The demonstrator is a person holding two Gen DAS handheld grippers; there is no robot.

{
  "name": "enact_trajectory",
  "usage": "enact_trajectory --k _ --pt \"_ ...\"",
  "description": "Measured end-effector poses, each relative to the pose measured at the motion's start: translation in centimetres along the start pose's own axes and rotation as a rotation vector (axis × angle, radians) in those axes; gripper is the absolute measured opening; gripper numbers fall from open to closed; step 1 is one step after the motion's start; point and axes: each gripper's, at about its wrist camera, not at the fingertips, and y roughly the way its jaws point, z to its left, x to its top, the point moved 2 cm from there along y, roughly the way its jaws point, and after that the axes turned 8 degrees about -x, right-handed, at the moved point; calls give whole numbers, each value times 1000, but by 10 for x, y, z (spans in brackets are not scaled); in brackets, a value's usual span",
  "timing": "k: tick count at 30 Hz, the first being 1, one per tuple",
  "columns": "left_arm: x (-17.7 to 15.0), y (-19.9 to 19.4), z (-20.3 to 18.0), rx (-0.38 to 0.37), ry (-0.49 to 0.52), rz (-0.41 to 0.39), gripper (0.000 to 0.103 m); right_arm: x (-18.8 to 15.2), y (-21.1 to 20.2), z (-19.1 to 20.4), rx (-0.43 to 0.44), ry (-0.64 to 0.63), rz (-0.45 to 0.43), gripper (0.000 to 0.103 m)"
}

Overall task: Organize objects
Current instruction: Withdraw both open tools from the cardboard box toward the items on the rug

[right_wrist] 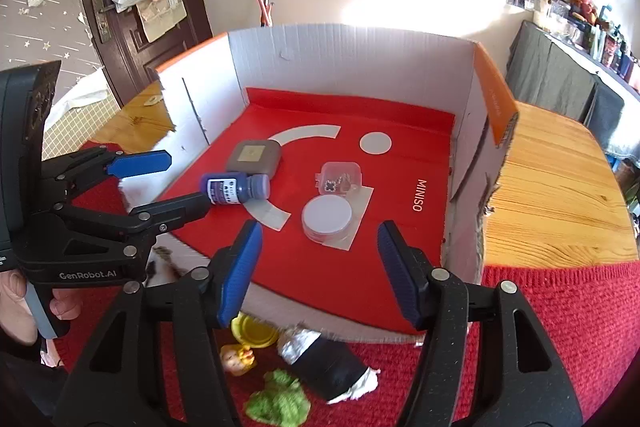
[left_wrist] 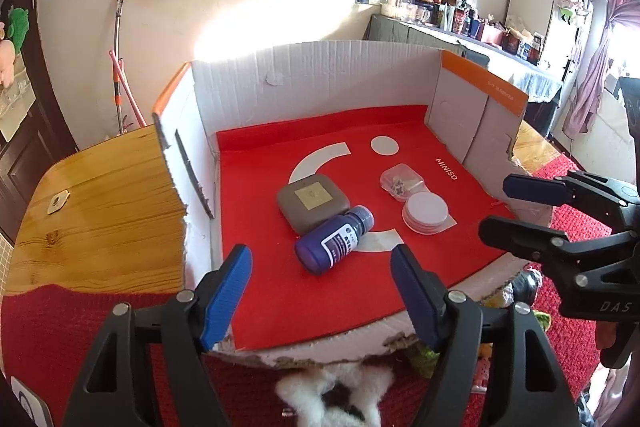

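Observation:
A white cardboard box with a red liner holds a blue bottle lying on its side, a grey square case, a clear small box and a round white tin. My left gripper is open and empty at the box's front edge, just before the bottle. My right gripper is open and empty at the front edge, before the round tin. The bottle, the grey case and the clear box also show in the right wrist view.
The box stands on a wooden table with a red knitted mat. Small toys lie on the mat before the box: a green plush, a yellow lid, a doll head, a dark foil-topped object.

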Motion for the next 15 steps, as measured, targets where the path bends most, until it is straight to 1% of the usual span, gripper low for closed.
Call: enact_trajectory --k 3,7,11,15 --pt "-4 -9 -1 1 -2 -14 80 -2 -10 3 -4 -3 -18 66" --pt "-7 -17 -5 5 6 -28 83 -4 -21 8 -14 -14 -36 70" --pt "-10 -25 -8 8 9 -42 89 -7 -31 12 -17 -19 -51 72" --pt "-14 -31 -12 7 14 -49 91 -11 -39 15 -21 -12 -65 77"
